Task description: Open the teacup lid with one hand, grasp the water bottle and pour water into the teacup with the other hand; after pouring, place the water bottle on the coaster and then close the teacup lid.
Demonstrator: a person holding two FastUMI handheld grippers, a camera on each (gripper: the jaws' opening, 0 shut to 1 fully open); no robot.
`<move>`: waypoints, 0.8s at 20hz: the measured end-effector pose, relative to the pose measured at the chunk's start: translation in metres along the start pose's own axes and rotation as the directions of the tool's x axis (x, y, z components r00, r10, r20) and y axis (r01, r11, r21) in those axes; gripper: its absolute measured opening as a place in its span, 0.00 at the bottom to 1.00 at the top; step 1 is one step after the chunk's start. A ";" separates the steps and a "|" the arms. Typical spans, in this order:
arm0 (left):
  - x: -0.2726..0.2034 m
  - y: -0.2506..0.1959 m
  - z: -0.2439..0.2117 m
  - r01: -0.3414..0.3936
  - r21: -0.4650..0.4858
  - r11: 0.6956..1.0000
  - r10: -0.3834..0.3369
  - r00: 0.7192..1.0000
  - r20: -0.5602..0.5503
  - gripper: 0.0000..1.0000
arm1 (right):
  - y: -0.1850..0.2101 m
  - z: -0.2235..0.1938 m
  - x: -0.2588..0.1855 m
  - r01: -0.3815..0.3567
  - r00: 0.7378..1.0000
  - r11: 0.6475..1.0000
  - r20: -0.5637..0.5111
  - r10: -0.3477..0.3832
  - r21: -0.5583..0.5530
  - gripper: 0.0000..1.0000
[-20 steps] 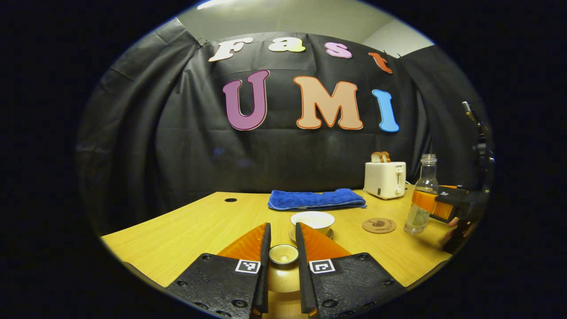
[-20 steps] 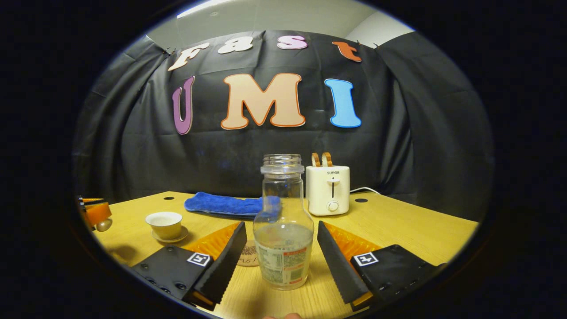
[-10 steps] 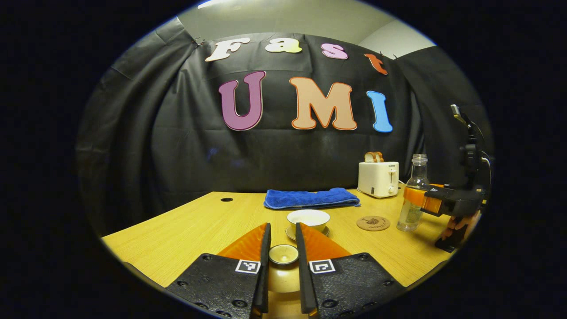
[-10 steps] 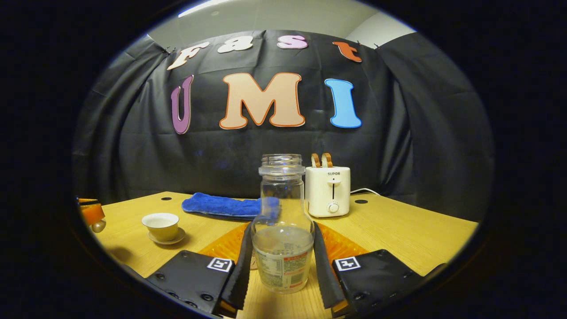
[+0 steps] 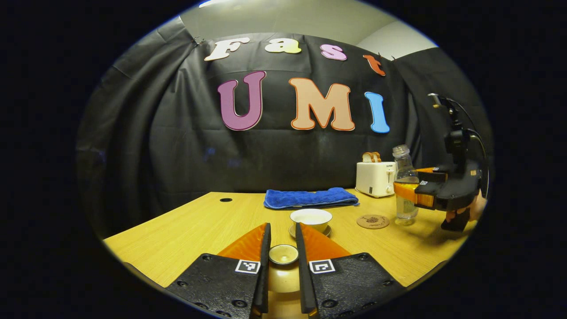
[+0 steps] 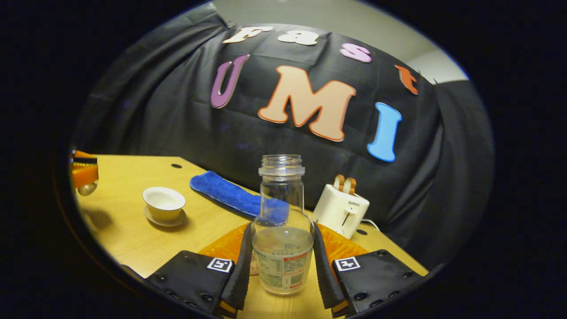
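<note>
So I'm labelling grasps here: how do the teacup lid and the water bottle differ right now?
The teacup lid is small, opaque and round, pinched low near the table in the left claw. The water bottle is tall, clear glass, part-filled, and the right claw grips its labelled body and holds it raised and tilted. Both are clamped between two fingers.

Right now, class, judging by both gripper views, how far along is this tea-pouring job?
Done: the teacup is open, its lid held in the left gripper. In hand: the right gripper grips the water bottle, tilted above the table. Left: pouring, setting the bottle on the coaster, closing the cup.
</note>
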State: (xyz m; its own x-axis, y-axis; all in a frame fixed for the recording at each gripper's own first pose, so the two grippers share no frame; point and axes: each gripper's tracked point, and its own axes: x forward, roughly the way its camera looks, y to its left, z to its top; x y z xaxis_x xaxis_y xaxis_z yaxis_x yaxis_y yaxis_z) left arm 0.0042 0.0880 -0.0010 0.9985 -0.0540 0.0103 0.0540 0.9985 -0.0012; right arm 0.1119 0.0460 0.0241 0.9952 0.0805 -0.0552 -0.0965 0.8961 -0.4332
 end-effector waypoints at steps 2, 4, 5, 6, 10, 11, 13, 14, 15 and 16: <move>-0.002 0.013 0.000 -0.023 0.001 1.000 0.023 1.000 0.000 0.25 | 0.019 0.010 0.014 -0.043 0.999 0.988 -0.001 0.043 -0.148 0.69; -0.006 0.023 0.000 -0.042 0.000 0.999 0.042 0.999 -0.002 0.25 | 0.042 0.014 0.031 -0.082 0.996 0.946 0.000 0.086 -0.314 0.68; -0.007 0.027 -0.001 -0.049 0.000 0.999 0.049 0.999 -0.002 0.25 | 0.054 0.013 0.038 -0.097 0.995 0.917 -0.006 0.103 -0.388 0.69; -0.009 0.030 -0.001 -0.054 0.000 0.999 0.054 0.999 -0.003 0.25 | 0.067 0.014 0.042 -0.120 0.991 0.883 -0.010 0.130 -0.453 0.69; -0.010 0.031 0.000 -0.050 0.000 0.999 0.050 0.999 -0.002 0.25 | 0.099 0.004 0.056 -0.148 0.985 0.726 -0.032 0.171 -0.672 0.68; -0.010 0.030 0.000 -0.044 0.001 0.999 0.044 0.999 -0.002 0.25 | 0.105 0.000 0.058 -0.156 0.983 0.686 -0.042 0.180 -0.711 0.69; -0.009 0.029 0.000 -0.037 0.000 0.999 0.037 0.999 -0.002 0.26 | 0.110 -0.004 0.059 -0.160 0.980 0.613 -0.051 0.192 -0.774 0.69; -0.011 0.029 -0.001 -0.035 -0.001 0.999 0.035 0.999 -0.001 0.25 | 0.109 -0.003 0.060 -0.157 0.980 0.581 -0.052 0.194 -0.799 0.69; -0.010 0.029 0.000 -0.032 0.000 0.999 0.032 0.999 -0.002 0.26 | 0.112 -0.004 0.061 -0.154 0.979 0.552 -0.052 0.196 -0.820 0.69; -0.011 0.029 0.000 -0.032 -0.001 0.999 0.032 0.999 -0.001 0.26 | 0.115 -0.004 0.062 -0.153 0.978 0.522 -0.054 0.200 -0.839 0.69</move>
State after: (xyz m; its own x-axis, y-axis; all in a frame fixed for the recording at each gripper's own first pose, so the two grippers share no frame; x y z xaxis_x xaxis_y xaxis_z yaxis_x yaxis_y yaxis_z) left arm -0.0052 0.1175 -0.0016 0.9997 -0.0220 0.0092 0.0220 0.9998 -0.0023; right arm 0.1622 0.1518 -0.0329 0.9535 0.2348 -0.1891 -0.2148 0.0889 -0.9726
